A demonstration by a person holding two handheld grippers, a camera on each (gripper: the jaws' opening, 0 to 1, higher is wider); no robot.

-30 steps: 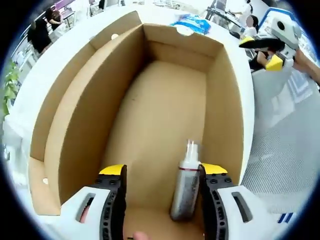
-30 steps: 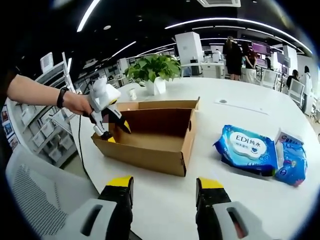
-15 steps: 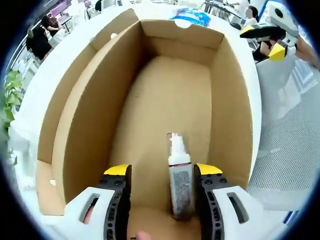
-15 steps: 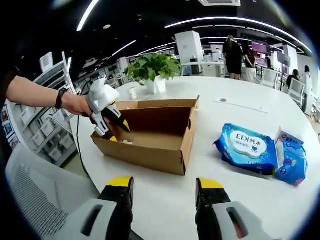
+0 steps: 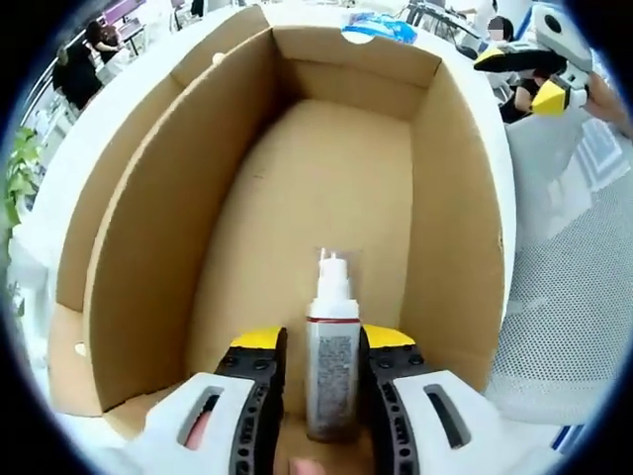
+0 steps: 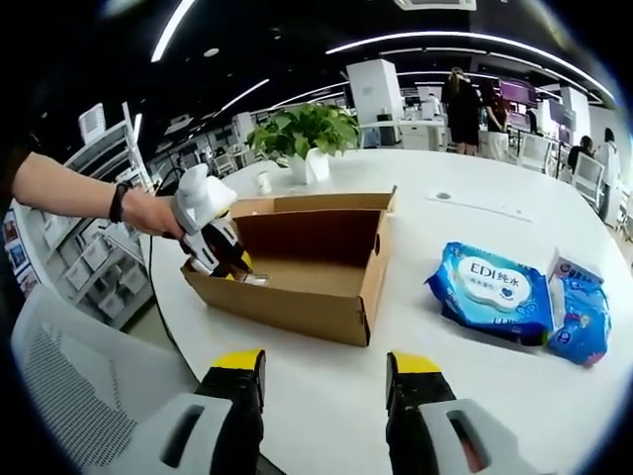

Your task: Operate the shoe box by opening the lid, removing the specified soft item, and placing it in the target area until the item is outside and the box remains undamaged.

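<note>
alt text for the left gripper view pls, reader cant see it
The left hand-held gripper has its yellow-tipped jaws closed on a small spray bottle lying on the floor of an open cardboard shoe box. Beyond the box's far wall a blue wipes pack lies on the white table, and the right hand-held gripper hovers at upper right.

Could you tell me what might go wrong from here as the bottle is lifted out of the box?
The left gripper pinches the spray bottle low on its body, so the nozzle end may tip and slip out. The bottle sits near the shoe box end wall, so a slanted lift could catch or bend the cardboard. The right gripper hangs open, clear of the box, so nothing steadies it.
</note>
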